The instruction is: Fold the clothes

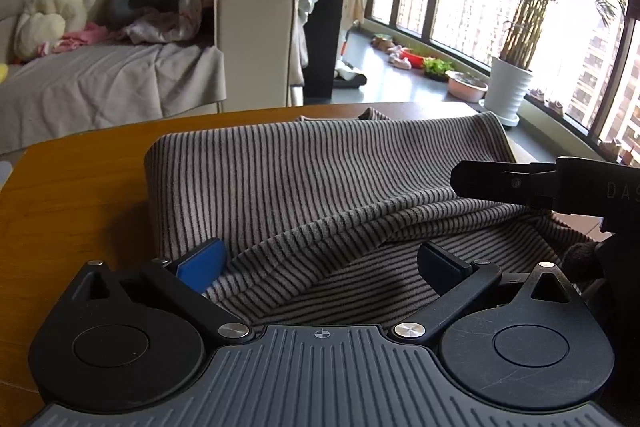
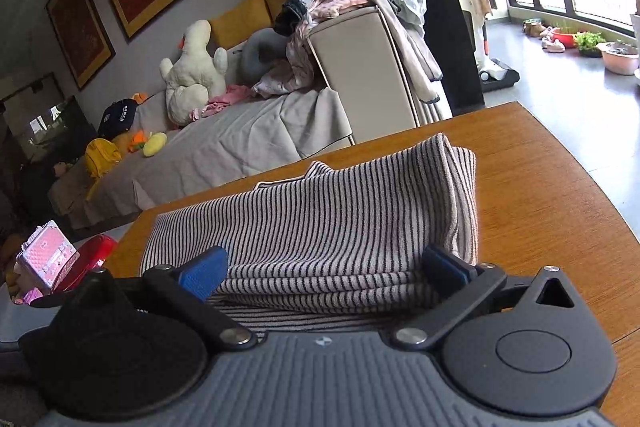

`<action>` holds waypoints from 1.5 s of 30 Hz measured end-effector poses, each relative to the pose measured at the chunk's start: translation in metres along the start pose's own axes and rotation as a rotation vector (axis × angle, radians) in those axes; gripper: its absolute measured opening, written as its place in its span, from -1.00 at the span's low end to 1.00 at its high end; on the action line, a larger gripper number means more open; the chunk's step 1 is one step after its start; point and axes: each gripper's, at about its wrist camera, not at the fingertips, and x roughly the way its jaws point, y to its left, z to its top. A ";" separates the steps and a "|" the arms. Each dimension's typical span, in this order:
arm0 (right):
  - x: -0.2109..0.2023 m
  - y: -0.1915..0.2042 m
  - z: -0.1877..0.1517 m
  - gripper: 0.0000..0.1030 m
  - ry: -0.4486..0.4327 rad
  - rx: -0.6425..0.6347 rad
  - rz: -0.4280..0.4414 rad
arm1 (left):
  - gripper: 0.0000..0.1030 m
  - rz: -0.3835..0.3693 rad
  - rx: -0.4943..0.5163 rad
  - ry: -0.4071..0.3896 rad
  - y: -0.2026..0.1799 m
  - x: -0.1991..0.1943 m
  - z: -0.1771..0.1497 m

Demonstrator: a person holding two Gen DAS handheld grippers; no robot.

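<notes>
Both the left gripper (image 1: 320,263) and right gripper (image 2: 324,267) stand jaws wide over the striped garment (image 1: 304,171), its near edge hidden.

A soft knit garment in pale grey-beige with thin dark stripes (image 1: 304,183) (image 2: 340,223) lies on a brown wooden table, folded into a rough rectangle several layers thick. In the right wrist view the layers show stacked at its near edge, and its far right corner stands up in a rounded fold. In the left wrist view a loose upper layer runs diagonally across the near part, lifted into a ridge toward the right.
</notes>
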 end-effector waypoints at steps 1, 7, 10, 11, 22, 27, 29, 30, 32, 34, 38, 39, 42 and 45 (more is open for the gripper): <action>0.000 0.000 0.000 1.00 0.001 -0.001 0.001 | 1.00 -0.005 -0.006 -0.004 0.001 -0.001 0.000; -0.001 0.003 -0.001 1.00 -0.002 -0.003 -0.004 | 1.00 -0.033 -0.050 -0.040 0.008 -0.007 -0.003; -0.001 0.004 -0.002 1.00 -0.007 -0.006 -0.010 | 1.00 -0.057 -0.086 -0.057 0.014 -0.010 -0.004; -0.001 0.005 -0.002 1.00 -0.008 -0.009 -0.013 | 1.00 -0.059 -0.089 -0.058 0.014 -0.010 -0.004; -0.001 0.007 -0.004 1.00 -0.005 -0.022 -0.027 | 1.00 -0.036 -0.070 -0.050 0.009 -0.008 -0.002; -0.001 0.005 -0.004 1.00 0.000 -0.016 -0.022 | 1.00 -0.015 -0.058 -0.044 0.005 -0.007 -0.002; -0.001 0.005 -0.004 1.00 0.004 -0.017 -0.020 | 1.00 -0.018 -0.059 -0.044 0.005 -0.008 -0.002; -0.001 0.006 -0.003 1.00 0.007 -0.023 -0.023 | 1.00 -0.024 -0.064 -0.044 0.006 -0.008 -0.003; 0.000 0.008 -0.003 1.00 0.016 -0.041 -0.034 | 1.00 -0.040 -0.081 -0.047 0.009 -0.008 -0.002; -0.001 0.011 -0.003 1.00 0.026 -0.066 -0.047 | 1.00 -0.057 -0.094 -0.040 0.013 -0.007 -0.002; -0.005 0.017 -0.002 0.80 0.048 -0.136 -0.087 | 1.00 -0.041 -0.054 -0.014 0.008 -0.004 -0.001; -0.009 0.018 -0.002 0.67 0.053 -0.161 -0.110 | 1.00 -0.030 -0.034 -0.007 0.005 -0.003 -0.001; -0.027 0.021 0.006 -0.39 0.036 -0.238 -0.184 | 1.00 -0.039 -0.044 -0.007 0.007 -0.003 -0.001; -0.041 0.022 0.024 -0.46 -0.001 -0.255 -0.182 | 1.00 -0.047 -0.054 -0.011 0.008 -0.003 -0.001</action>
